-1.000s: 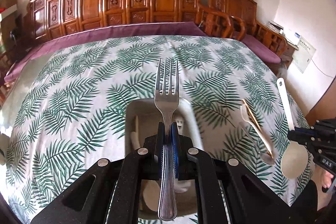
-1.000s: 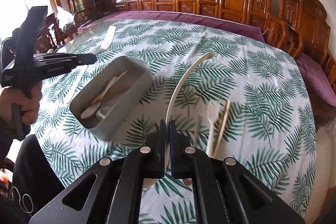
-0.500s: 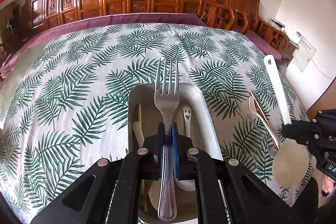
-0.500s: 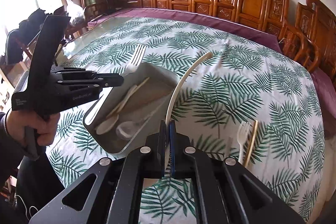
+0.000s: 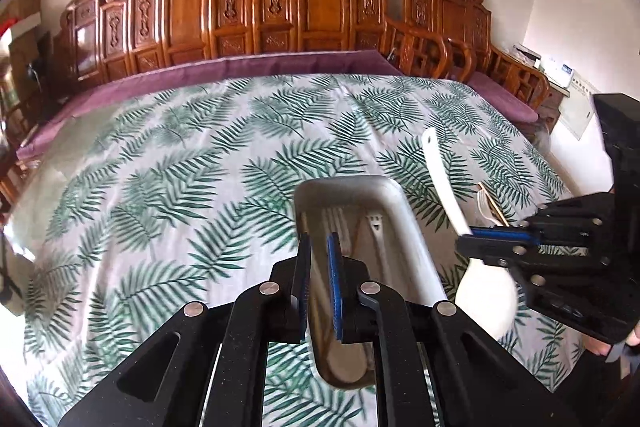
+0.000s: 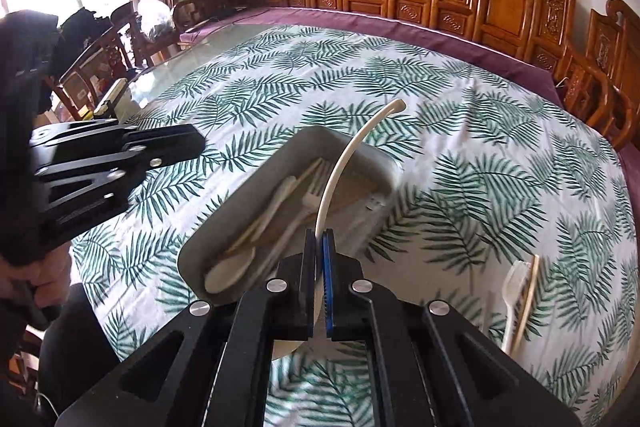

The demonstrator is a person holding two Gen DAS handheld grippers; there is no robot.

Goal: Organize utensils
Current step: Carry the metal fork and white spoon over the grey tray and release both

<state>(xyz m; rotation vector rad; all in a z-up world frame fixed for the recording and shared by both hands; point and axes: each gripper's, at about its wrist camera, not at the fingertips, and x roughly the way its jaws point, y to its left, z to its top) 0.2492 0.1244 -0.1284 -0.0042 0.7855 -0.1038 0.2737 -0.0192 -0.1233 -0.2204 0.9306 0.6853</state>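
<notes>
Left gripper [image 5: 319,267]: jaws parted by a narrow gap with nothing between them; it hangs over the near left part of the tray. In the right wrist view it shows as black arms at the left edge [image 6: 120,151], beside the tray's left side.

Right gripper [image 6: 319,267]: jaws nearly closed, pinching the white spoon low on its handle, just above the bowl. From the left wrist view it comes in from the right [image 5: 500,241], just beside the tray's right wall.

Spoon [image 6: 344,163]: held up off the cloth, its curved handle rising over the tray's right half; the bowl [image 5: 486,297] hangs below the jaws, outside the tray's right wall.

Tray [image 5: 416,239]: a grey oblong tray with rounded corners, lying on the tablecloth. Inside lie pale utensils: a white fork [image 6: 310,195], a white spoon [image 6: 232,271], a light wooden stick [image 6: 276,211] and a piece with a small smiling face [image 5: 374,223].

Loose utensils: a white plastic fork [image 6: 512,291] and a pale stick [image 6: 526,303] side by side on the cloth, right of the tray and well apart from it.

Tablecloth [image 5: 180,167]: white with green fern leaves, a purple cloth [image 5: 240,67] showing beyond its far edge.

Chairs [image 5: 304,7]: carved wooden backs in a row behind the table.
</notes>
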